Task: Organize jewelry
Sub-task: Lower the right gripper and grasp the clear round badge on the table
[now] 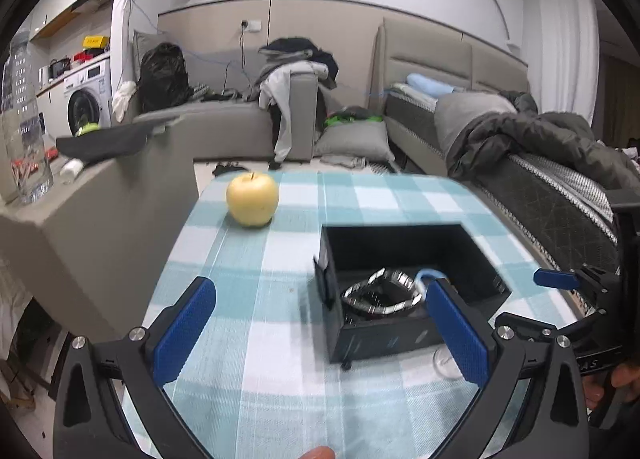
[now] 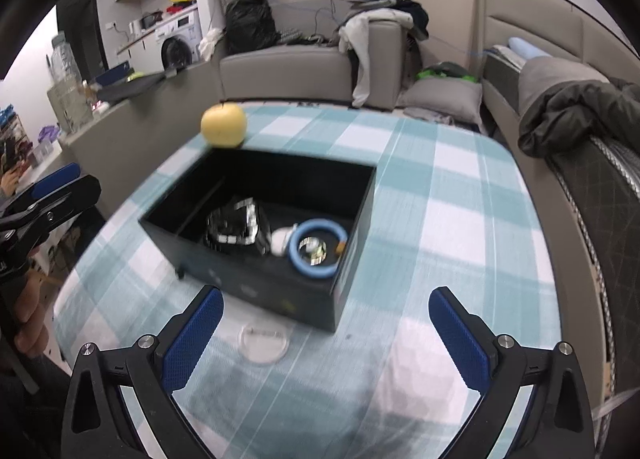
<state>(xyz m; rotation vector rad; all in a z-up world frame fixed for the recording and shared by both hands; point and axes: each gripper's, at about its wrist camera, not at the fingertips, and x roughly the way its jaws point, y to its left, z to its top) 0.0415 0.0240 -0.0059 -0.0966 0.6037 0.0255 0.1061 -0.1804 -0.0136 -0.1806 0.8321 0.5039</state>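
Both tongs empty, jewelry boxed, lid step next.
My left tongs (image 1: 320, 323) and right tongs (image 2: 326, 323) gape wide; ahead, the open black rectangular box (image 2: 256, 283) holds the silver metal watch (image 2: 236, 227) and blue ring-shaped bracelet (image 2: 318, 247); I judge closing follows.

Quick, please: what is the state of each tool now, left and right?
Left tool: open, holding nothing.
Right tool: open, holding nothing.

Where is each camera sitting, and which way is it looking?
Left wrist: sits on the open left gripper, looking down across the checked table at the black box; fingertip at bottom, right gripper at right.
Right wrist: sits on the open right gripper, looking down into the box; left gripper and hand at left.
Both share box, yellow apple, sofa.
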